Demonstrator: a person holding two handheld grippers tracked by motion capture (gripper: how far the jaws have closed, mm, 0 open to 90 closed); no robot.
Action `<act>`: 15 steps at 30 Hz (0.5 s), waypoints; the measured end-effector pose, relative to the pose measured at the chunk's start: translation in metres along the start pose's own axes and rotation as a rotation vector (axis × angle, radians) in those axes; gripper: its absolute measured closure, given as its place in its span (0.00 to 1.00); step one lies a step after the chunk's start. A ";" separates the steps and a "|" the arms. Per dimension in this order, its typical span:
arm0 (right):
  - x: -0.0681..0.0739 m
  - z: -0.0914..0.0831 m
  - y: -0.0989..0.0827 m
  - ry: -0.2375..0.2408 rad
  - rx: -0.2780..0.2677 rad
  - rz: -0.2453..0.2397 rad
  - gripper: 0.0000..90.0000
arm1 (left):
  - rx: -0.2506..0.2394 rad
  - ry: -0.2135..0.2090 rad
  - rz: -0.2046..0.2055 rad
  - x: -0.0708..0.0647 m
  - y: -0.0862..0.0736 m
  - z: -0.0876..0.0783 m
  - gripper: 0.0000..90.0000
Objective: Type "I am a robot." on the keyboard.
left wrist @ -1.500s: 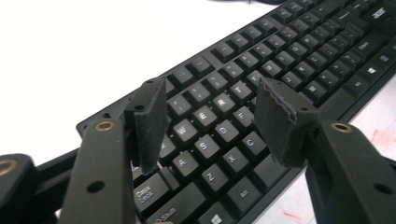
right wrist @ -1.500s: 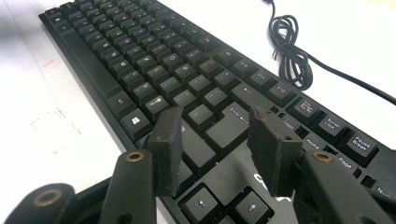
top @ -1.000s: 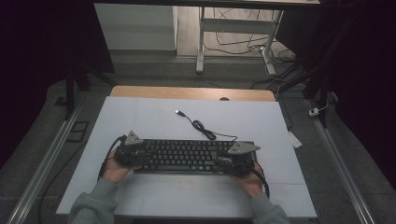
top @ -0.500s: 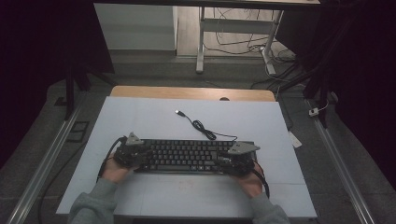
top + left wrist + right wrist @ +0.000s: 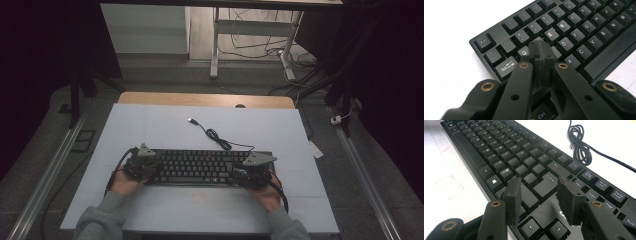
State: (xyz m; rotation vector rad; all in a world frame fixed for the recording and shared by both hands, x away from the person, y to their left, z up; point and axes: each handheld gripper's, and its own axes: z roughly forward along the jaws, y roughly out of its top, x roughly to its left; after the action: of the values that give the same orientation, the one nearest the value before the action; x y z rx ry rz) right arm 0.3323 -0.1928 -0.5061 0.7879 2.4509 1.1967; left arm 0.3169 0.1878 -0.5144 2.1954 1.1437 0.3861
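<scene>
A: From the high view, what do you have?

B: I see the flat black plastic keyboard (image 5: 200, 167) lying across the near half of the pale blue table (image 5: 150, 125), my left gripper (image 5: 142, 165) over its left end, my right gripper (image 5: 252, 172) over its right end.

A: And the left gripper view?

B: The jaws have just been closing and now press together, nothing between them, tips above the Q key (image 5: 524, 53).

A: The right gripper view?

B: My jaws stand spread, empty, above the arrow keys (image 5: 541, 227). The coiled black cable (image 5: 579, 145) lies beyond.

A white desk (image 5: 150, 125) fronts a wooden strip (image 5: 200, 99). Beyond stand a pale cabinet (image 5: 145, 30) and a metal leg frame (image 5: 250, 45) amid floor cables (image 5: 255, 47).
</scene>
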 end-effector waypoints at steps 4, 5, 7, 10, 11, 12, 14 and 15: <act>0.000 0.000 0.000 -0.002 0.004 -0.003 0.61 | 0.006 0.001 -0.001 0.000 0.000 0.002 0.99; 0.000 0.000 0.000 -0.002 0.004 -0.003 0.61 | 0.007 0.001 0.000 -0.001 0.000 0.002 0.99; 0.000 0.000 0.000 -0.003 0.003 -0.003 0.61 | 0.010 0.000 0.005 -0.001 0.000 0.003 0.99; 0.000 0.000 0.000 -0.003 0.003 -0.003 0.61 | 0.010 0.000 0.005 -0.002 0.000 0.003 0.99; 0.000 0.000 0.000 -0.002 0.004 -0.003 0.61 | 0.010 0.002 0.004 -0.002 0.000 0.003 0.99; 0.000 0.000 0.000 -0.002 0.004 -0.004 0.61 | 0.009 0.002 0.004 -0.002 0.000 0.003 0.99; 0.000 0.000 0.000 -0.003 0.003 -0.006 0.61 | 0.009 0.002 0.004 -0.002 0.000 0.004 0.99; 0.000 0.000 0.000 -0.003 0.004 -0.005 0.61 | 0.009 0.002 0.004 -0.002 0.000 0.004 0.99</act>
State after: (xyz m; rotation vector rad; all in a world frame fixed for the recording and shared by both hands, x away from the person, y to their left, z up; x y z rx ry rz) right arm 0.3326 -0.1927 -0.5064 0.7832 2.4523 1.1884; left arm 0.3175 0.1848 -0.5171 2.2061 1.1441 0.3852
